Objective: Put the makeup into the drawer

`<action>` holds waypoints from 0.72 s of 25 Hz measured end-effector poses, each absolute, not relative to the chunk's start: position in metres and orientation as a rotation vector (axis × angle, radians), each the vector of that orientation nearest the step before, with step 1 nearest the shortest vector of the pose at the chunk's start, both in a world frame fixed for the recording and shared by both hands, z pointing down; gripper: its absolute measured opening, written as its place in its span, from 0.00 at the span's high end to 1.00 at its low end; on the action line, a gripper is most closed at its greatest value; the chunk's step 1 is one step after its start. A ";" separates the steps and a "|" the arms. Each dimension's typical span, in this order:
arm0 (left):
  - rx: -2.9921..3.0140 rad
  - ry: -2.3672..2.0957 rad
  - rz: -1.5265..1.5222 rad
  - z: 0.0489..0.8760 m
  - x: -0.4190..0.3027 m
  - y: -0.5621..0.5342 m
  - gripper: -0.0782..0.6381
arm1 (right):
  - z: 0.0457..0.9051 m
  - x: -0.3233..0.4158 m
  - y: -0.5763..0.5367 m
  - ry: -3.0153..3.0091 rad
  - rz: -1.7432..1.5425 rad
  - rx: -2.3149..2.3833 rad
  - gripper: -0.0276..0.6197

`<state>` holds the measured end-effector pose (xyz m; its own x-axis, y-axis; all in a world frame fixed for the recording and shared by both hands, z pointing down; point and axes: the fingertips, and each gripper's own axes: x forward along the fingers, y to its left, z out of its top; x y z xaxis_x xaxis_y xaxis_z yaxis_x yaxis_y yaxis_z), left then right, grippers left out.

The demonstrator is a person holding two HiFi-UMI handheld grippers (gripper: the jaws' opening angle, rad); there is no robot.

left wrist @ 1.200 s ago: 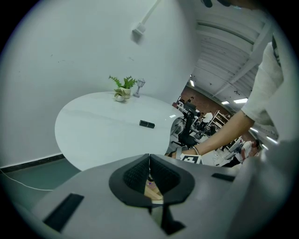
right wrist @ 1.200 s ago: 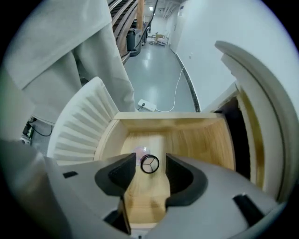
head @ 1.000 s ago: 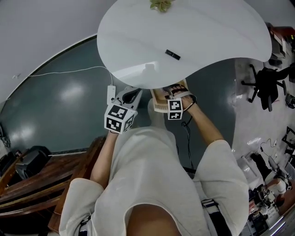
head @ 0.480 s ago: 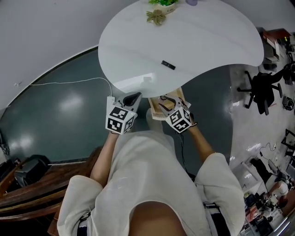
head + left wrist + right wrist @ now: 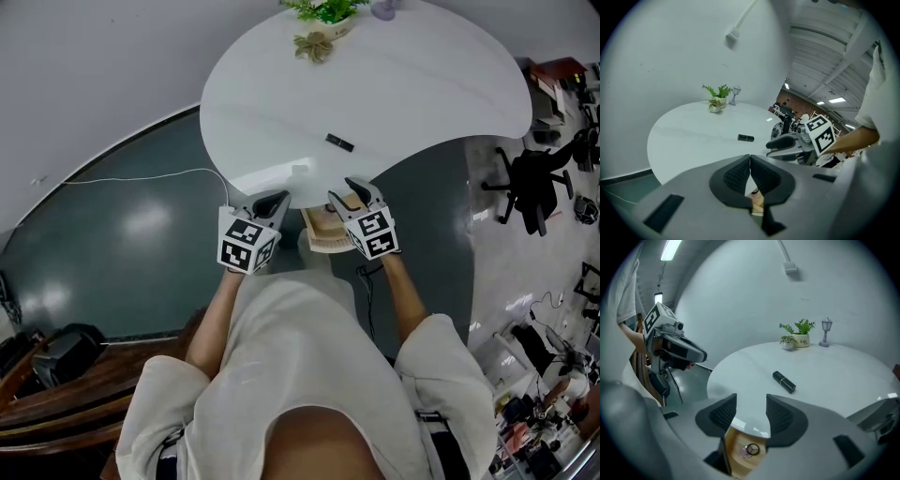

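— Right gripper (image 5: 361, 187), head view: where does it stand?
— At the near edge of the table (image 5: 422, 75), above the open drawer (image 5: 323, 234). Its jaws are parted and opening, with nothing between them. The left gripper (image 5: 274, 197) hovers beside it at the same edge. The makeup (image 5: 339, 142), a small black tube, lies on the tabletop a little in from that edge, well apart from the plant (image 5: 323, 11) at the far edge.
— Left gripper view?
— Its jaws are pressed together, empty.
— Right gripper view?
— Pads well apart, the tube ahead beyond them, and below them the drawer with a small ring (image 5: 752, 449) in it.
— How to do the reach well?
— Probably keep the jaws wide, come down across the tube's narrow width at mid-length, and close squarely; it looks likely to roll.
— Versus a second ago?
— Then the right gripper sat low over the drawer, cube turned sideways; it has risen and rolled upright
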<state>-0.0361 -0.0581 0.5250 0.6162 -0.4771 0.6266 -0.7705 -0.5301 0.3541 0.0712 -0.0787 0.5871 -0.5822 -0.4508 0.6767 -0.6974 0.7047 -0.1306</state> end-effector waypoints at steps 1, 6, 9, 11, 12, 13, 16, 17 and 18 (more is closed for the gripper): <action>2.222 -0.977 0.618 0.525 -0.036 -0.059 0.88 | 0.588 0.074 -0.087 -2.278 0.497 0.878 0.66; 2.215 -0.982 0.614 0.526 -0.039 -0.061 0.88 | 0.594 0.083 -0.132 -2.244 0.416 0.896 0.65; 2.205 -0.990 0.612 0.527 -0.043 -0.061 0.88 | 0.599 0.083 -0.155 -2.227 0.386 0.876 0.65; 2.199 -0.995 0.609 0.528 -0.044 -0.061 0.88 | 0.604 0.081 -0.166 -2.212 0.354 0.847 0.65; 2.196 -0.998 0.607 0.528 -0.045 -0.061 0.88 | 0.607 0.079 -0.171 -2.207 0.336 0.833 0.65; 2.194 -1.001 0.605 0.528 -0.047 -0.062 0.88 | 0.610 0.077 -0.176 -2.200 0.323 0.820 0.65; 2.186 -1.010 0.600 0.529 -0.050 -0.064 0.88 | 0.619 0.073 -0.185 -2.167 0.331 0.773 0.66; 2.183 -1.014 0.597 0.529 -0.051 -0.065 0.88 | 0.622 0.072 -0.188 -2.154 0.334 0.757 0.67; 2.181 -1.018 0.595 0.528 -0.052 -0.065 0.88 | 0.625 0.072 -0.190 -2.142 0.334 0.741 0.68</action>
<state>-0.0521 -0.0655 0.5285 0.5954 -0.4982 0.6303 -0.7936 -0.4872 0.3646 0.0716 -0.1900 0.6253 -0.4855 -0.3926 0.7811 -0.6117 0.7909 0.0173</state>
